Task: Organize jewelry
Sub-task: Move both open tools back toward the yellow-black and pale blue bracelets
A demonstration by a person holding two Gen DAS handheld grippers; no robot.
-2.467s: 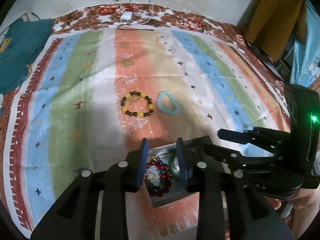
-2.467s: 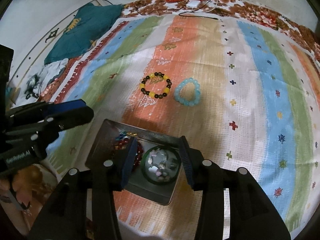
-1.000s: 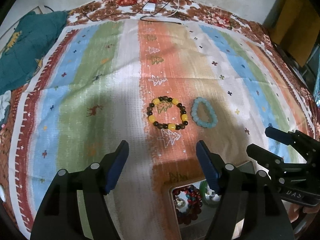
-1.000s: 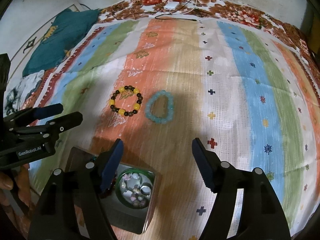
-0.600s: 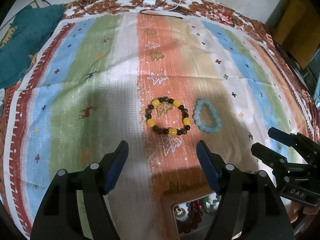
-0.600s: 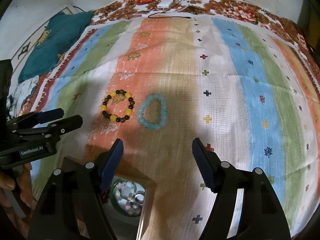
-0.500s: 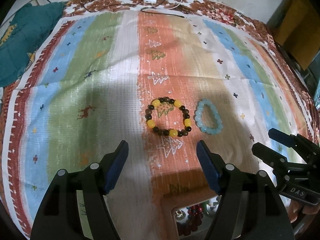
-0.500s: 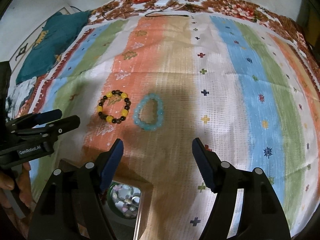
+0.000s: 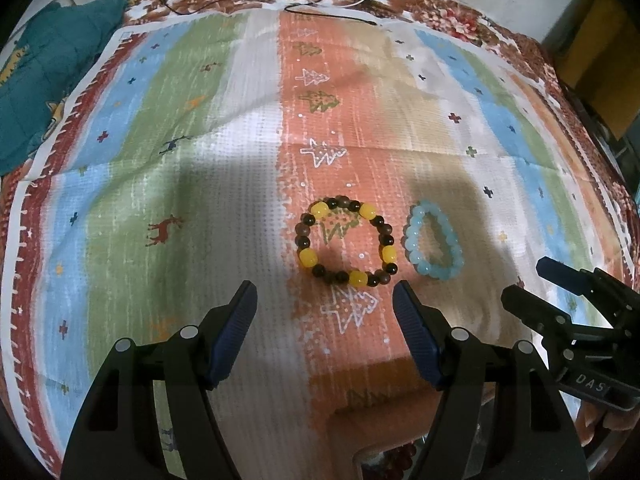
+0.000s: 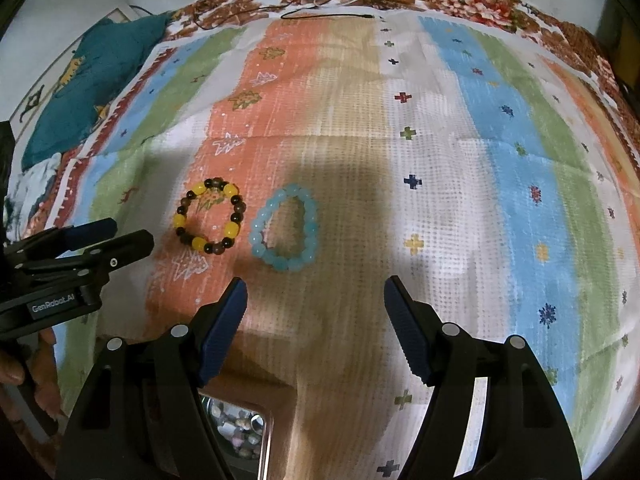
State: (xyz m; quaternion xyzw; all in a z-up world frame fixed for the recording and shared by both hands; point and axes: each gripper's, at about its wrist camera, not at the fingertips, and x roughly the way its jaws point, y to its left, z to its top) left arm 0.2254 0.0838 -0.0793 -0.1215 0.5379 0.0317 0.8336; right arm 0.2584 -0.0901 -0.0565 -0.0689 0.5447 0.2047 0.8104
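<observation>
Left wrist view: the left gripper hangs above the striped cloth with its jaws spread wide and nothing between them. Just beyond the fingertips lies the yellow-and-brown bead bracelet, flat on the orange stripe, and just to its right the pale blue bracelet, close but not touching. The right gripper enters from the right edge. At the near bottom edge a metal tin shows dark red beads inside (mostly hidden by the fingers).

Right wrist view: the right gripper is likewise wide open and empty, the pale blue bracelet just beyond its left finger, the yellow-and-brown one farther left. The left gripper reaches in from the left. The tin sits at the near edge.
</observation>
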